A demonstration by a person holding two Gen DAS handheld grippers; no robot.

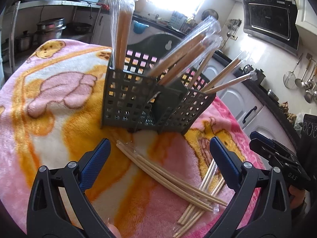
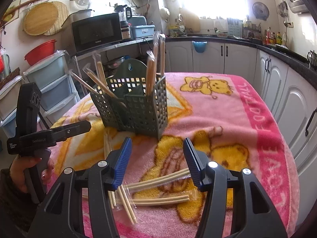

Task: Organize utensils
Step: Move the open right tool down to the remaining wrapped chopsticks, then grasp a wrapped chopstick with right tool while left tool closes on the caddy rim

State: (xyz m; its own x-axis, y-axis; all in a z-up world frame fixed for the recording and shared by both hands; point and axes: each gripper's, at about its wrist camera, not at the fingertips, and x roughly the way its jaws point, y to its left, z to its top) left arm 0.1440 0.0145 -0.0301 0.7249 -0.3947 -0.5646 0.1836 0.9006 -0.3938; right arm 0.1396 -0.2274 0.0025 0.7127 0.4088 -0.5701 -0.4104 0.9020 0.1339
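Kitchen cabinets, a range hood and hanging ladles ring a table draped in a pink and orange blanket (image 1: 59, 103). From the left wrist, the left gripper (image 1: 159, 162) stands wide, nothing between its blue pads. A dark perforated utensil caddy (image 1: 138, 103) sits on the blanket beyond the fingertips, with wrapped chopsticks (image 1: 122, 31) upright in its left compartment and others leaning out to the right. Loose chopsticks (image 1: 168, 176) lie on the blanket between the jaws, running from near the caddy's base toward the near right, where they cross a second bundle. The right gripper (image 1: 277, 154) shows at the right edge, near the blanket's right border.

From the right wrist, the same blanket (image 2: 227, 119) covers the table, with a microwave and drawers to the far left. The right gripper (image 2: 157, 158) is about half open and empty. The caddy (image 2: 136, 107) stands beyond its tips, slightly left. Loose chopsticks (image 2: 158, 182) lie just under and between the jaws, several still in clear wrappers, some crossing. A hand (image 2: 29, 170) holds the left gripper (image 2: 79, 127) at the left, close to the caddy. Open blanket stretches to the right, up to the rounded table edge.
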